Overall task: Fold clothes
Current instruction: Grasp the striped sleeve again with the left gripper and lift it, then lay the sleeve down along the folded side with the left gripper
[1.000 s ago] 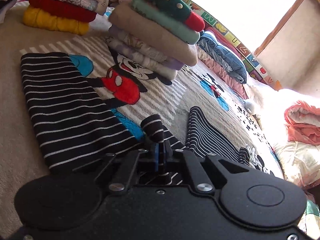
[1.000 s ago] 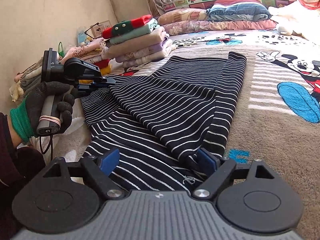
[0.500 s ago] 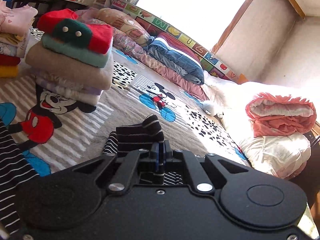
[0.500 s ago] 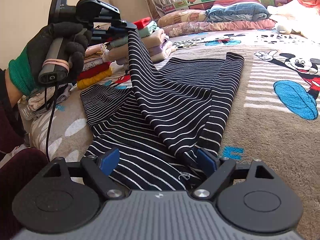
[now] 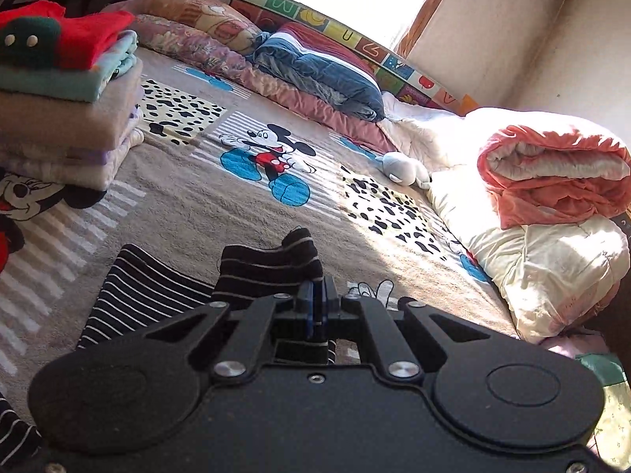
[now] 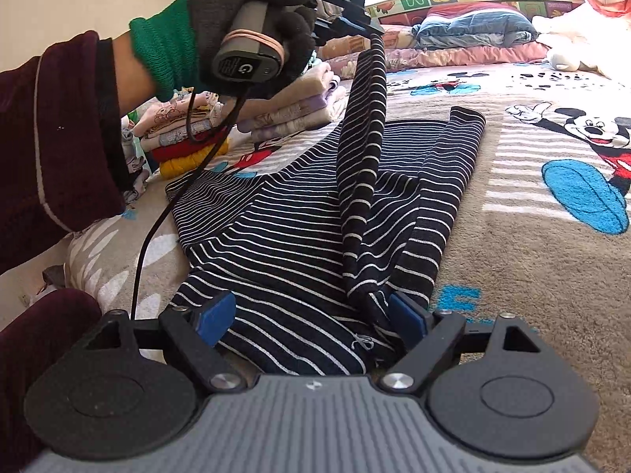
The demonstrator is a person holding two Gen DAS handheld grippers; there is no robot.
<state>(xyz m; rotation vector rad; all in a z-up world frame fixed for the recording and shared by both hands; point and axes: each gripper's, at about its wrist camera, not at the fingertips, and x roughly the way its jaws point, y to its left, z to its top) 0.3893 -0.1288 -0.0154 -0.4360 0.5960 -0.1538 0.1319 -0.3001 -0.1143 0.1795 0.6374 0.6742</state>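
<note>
L gripper at frame top is pinching striped top's sleeve aloft; R gripper, jaws released, is straddling its near edge at frame bottom.

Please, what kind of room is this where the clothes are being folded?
Most likely a bedroom: the work surface is a bed with a cartoon-mouse blanket, pillows lie along the window side, and stacks of folded clothes sit on it.
</note>
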